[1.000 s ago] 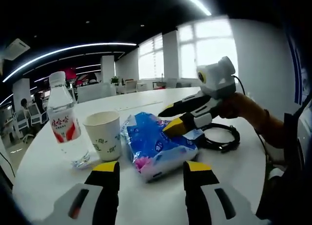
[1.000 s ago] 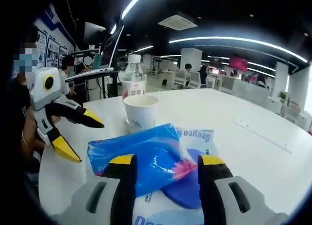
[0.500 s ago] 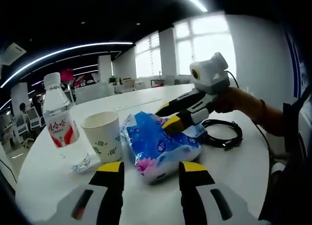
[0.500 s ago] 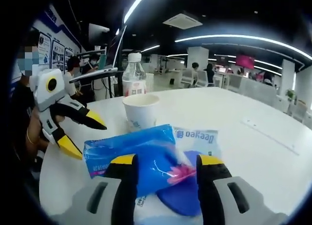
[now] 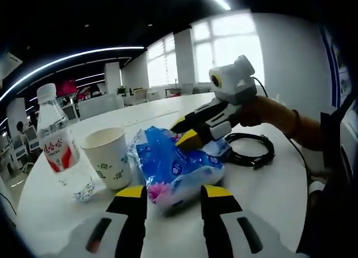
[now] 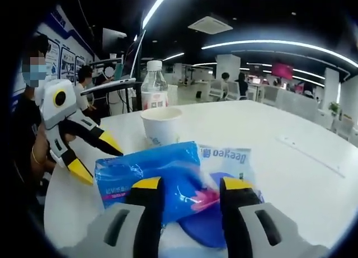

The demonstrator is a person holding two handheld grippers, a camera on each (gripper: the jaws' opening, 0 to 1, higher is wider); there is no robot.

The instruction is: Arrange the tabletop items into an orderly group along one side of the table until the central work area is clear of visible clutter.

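In the left gripper view, the left gripper (image 5: 172, 197) sits low over the white bench (image 5: 268, 185) with its jaws apart, and the near end of the blue tissue pack (image 5: 176, 165) lies just ahead of and between the yellow tips; whether they touch it cannot be told. Just left of the pack stands a paper cup (image 5: 106, 156), and further left a water bottle (image 5: 55, 143) with a red label. On the far side of the pack the right gripper (image 5: 187, 132) comes in from the right with its jaws spread, the lower tip on the pack. Beyond it to the right lies a coiled black cable (image 5: 250, 151).

In the right gripper view, the right gripper (image 6: 192, 186) is open, its tips over the tissue pack (image 6: 151, 171), which rests on a white printed sheet (image 6: 226, 154). The left gripper (image 6: 98, 154) reaches in from the left, jaws parted, beside the pack's end. Farther off stand the paper cup (image 6: 161, 125) and, behind it, the water bottle (image 6: 154, 91).
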